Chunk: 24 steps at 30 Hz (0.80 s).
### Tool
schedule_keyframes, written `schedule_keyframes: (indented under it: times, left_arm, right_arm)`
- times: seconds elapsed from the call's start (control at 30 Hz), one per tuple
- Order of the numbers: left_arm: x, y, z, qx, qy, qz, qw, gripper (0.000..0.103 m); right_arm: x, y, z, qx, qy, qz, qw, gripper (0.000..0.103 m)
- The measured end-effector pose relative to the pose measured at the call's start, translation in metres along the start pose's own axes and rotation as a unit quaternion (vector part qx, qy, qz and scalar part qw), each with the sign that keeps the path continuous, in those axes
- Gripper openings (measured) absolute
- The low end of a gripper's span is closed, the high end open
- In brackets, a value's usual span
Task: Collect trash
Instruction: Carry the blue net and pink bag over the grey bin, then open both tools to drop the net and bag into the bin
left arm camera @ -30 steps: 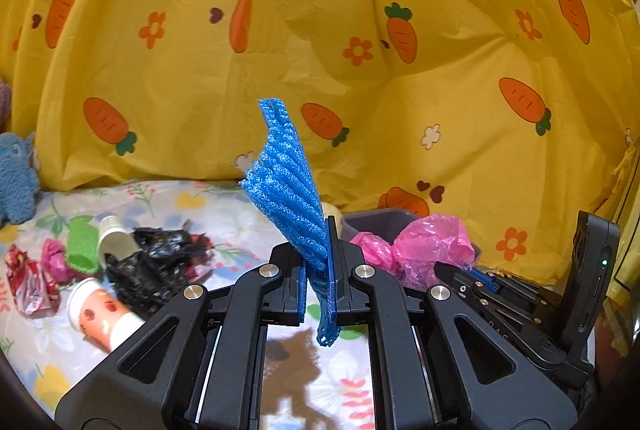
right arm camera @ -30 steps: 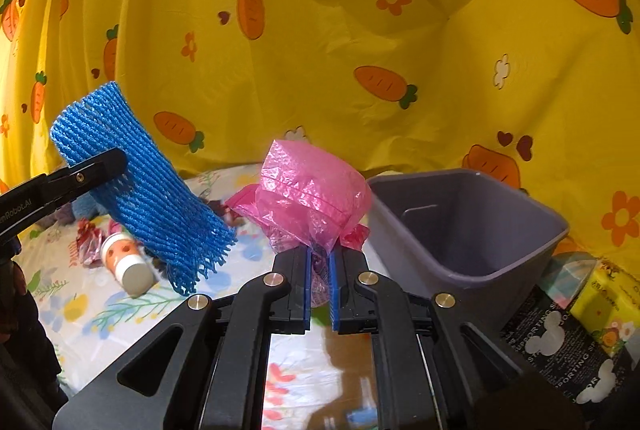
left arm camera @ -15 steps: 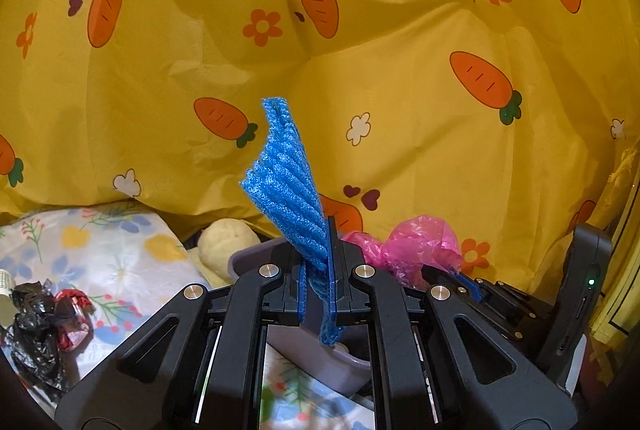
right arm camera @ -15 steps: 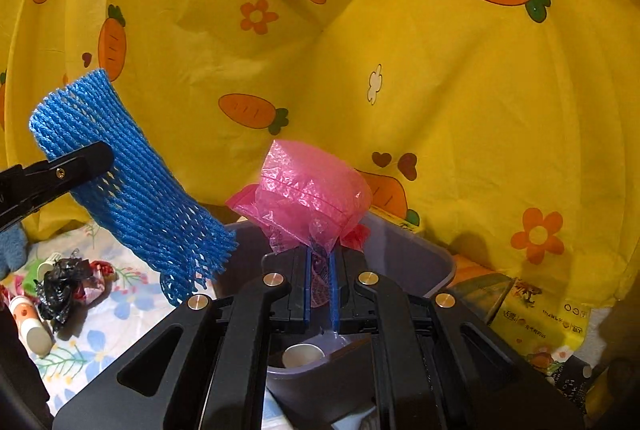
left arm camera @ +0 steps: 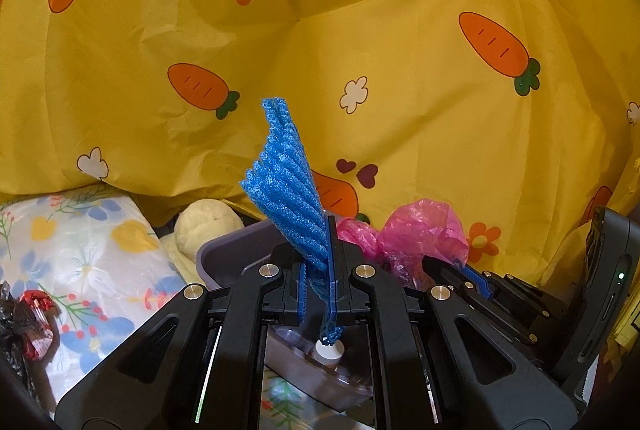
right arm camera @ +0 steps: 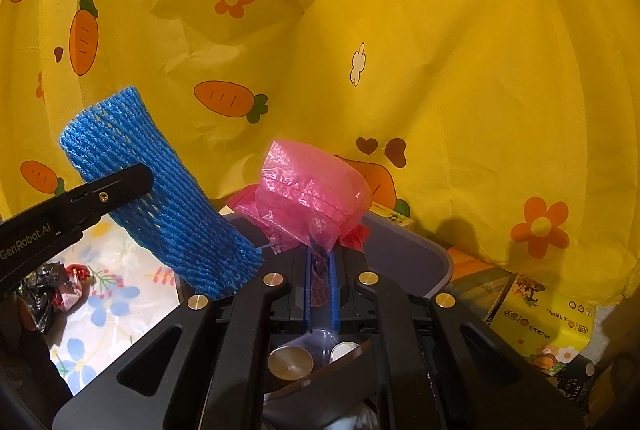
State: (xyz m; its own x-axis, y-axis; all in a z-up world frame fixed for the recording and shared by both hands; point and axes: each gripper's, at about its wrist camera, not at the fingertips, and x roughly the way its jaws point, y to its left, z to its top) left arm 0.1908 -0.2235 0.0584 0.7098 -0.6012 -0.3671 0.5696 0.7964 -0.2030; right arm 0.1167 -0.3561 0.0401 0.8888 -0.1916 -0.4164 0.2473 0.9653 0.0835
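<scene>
Left gripper (left arm camera: pixel 318 284) fingers clamp a ribbed blue foam net (left arm camera: pixel 288 189); right gripper (right arm camera: pixel 320 284) fingers clamp a crumpled translucent pink bag (right arm camera: pixel 312 193) above a grey bin (right arm camera: pixel 420 258).

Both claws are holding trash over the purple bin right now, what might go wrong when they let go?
1. The blue foam net is long and stands high above the left claw; released, it may tip past the purple bin rim.
2. The pink plastic bag is light and may cling to the right claw.
3. The two claws sit close together, so they may bump on opening.
</scene>
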Motion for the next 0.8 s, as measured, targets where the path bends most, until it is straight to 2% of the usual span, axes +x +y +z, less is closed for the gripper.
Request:
schedule_keyframes:
  times: [0.37,0.43,0.5,0.53,0.57,0.6,0.67,0.73,0.8]
  left_arm:
    - [0.016,0.004,-0.008,-0.01,0.018,-0.008,0.9998,0.007]
    - [0.019,0.004,-0.009,-0.01,0.026,-0.011,0.9995,0.007]
    - [0.021,0.005,-0.01,-0.008,0.031,-0.012,0.9994,0.01]
    - [0.021,0.005,-0.011,-0.008,0.032,-0.01,0.9994,0.017]
    - [0.02,0.006,-0.011,-0.009,0.031,-0.007,0.9995,0.028]
    - [0.019,0.007,-0.012,-0.012,0.028,-0.005,0.9995,0.034]
    - [0.014,0.009,-0.012,-0.014,0.018,0.009,0.9997,0.058]
    - [0.006,0.011,-0.013,-0.015,0.003,0.02,0.9997,0.07]
    - [-0.003,0.014,-0.013,-0.018,-0.013,0.037,0.9991,0.083]
  right_arm:
    - [0.011,-0.002,-0.002,0.004,0.01,0.005,1.0,0.008]
    - [0.012,-0.004,-0.003,0.006,0.012,0.005,1.0,0.009]
    - [0.013,-0.005,-0.004,0.007,0.012,0.006,1.0,0.015]
    - [0.013,-0.005,-0.003,0.007,0.011,0.005,1.0,0.017]
    - [0.013,-0.005,-0.004,0.007,0.011,0.006,1.0,0.022]
    - [0.013,-0.005,-0.004,0.008,0.011,0.008,1.0,0.029]
    - [0.012,-0.006,-0.005,0.01,0.01,0.007,1.0,0.034]
    - [0.012,-0.007,-0.005,0.011,0.01,0.005,1.0,0.037]
    - [0.01,-0.007,-0.006,0.013,0.008,0.003,1.0,0.044]
